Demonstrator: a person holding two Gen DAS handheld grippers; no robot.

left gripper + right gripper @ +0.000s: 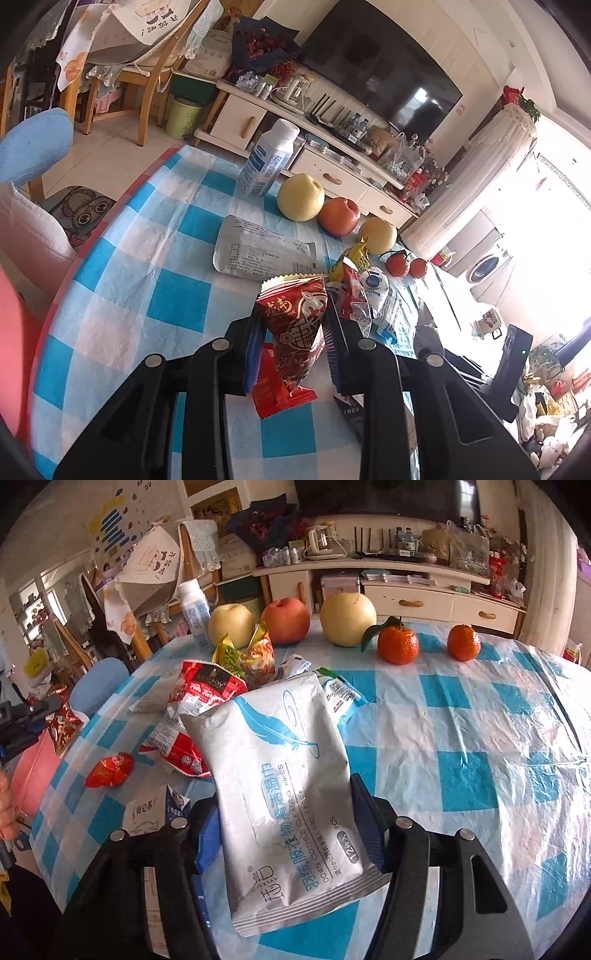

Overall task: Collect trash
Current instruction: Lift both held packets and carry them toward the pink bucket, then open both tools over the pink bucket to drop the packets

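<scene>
Left gripper [293, 332]: jaws narrow, clamped on a dark red snack packet [295, 325] held upright and lifted above the table [122, 266] with its blue-and-white check cloth. Under the packet, a small bright red wrapper [271, 387] lying flat on the cloth. Right gripper [286, 827]: jaws at middling width, pressed against both sides of a silver wipes pack [284, 794] printed with a blue feather, pack tilted and raised off the cloth. Behind the pack, a loose heap of trash near the middle of the table: a red-and-white packet [195, 701], a yellow-green wrapper [243, 657], a white-and-blue sachet [341, 694]. Off to the left of the heap, a crumpled red foil wrapper [109, 771] on its own, and just beside the right gripper's left finger a small white-and-dark carton [147, 808]. Seen from the left wrist, a flat silver pouch [264, 249] face down beyond the held packet. Along the far edge: a white bottle [194, 609], two pale pears [348, 618], a red apple [286, 620] between them, two mandarins [398, 644] to the right. At the left of the right wrist view, part of a hand [5, 805] beside something pink [35, 771], identity unclear.
</scene>
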